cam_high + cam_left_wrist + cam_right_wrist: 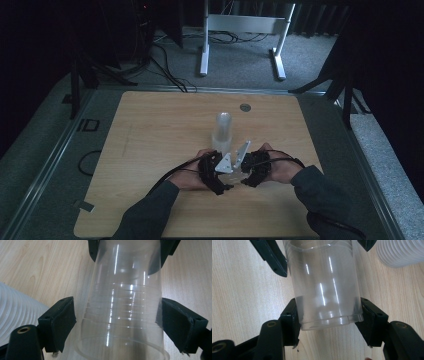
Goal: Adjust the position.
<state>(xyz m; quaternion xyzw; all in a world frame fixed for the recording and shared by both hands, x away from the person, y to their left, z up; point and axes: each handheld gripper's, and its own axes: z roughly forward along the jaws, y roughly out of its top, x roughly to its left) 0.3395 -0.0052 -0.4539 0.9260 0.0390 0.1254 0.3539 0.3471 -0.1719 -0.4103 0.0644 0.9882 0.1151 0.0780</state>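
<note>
At the lower centre of the high view, the left gripper (pixel 226 176) and the right gripper (pixel 246 175) are meeting nose to nose over the pale wooden table (pixel 150 150), with a clear, ribbed plastic cup (pixel 235 176) lying between them.

In the left gripper view, the cup (pixel 122 315) is filling the centre of the frame, rim end nearest the camera. The left gripper's black padded jaws are standing wide on either side of it, the left-hand pad clearly apart from the wall, so it is not gripping.

In the right gripper view, the right gripper's jaws are pressing against both sides of the cup (pixel 327 290) near its base, holding it.

A stack of clear plastic cups (pixel 222 131) is standing just above the hands in the high view.
</note>
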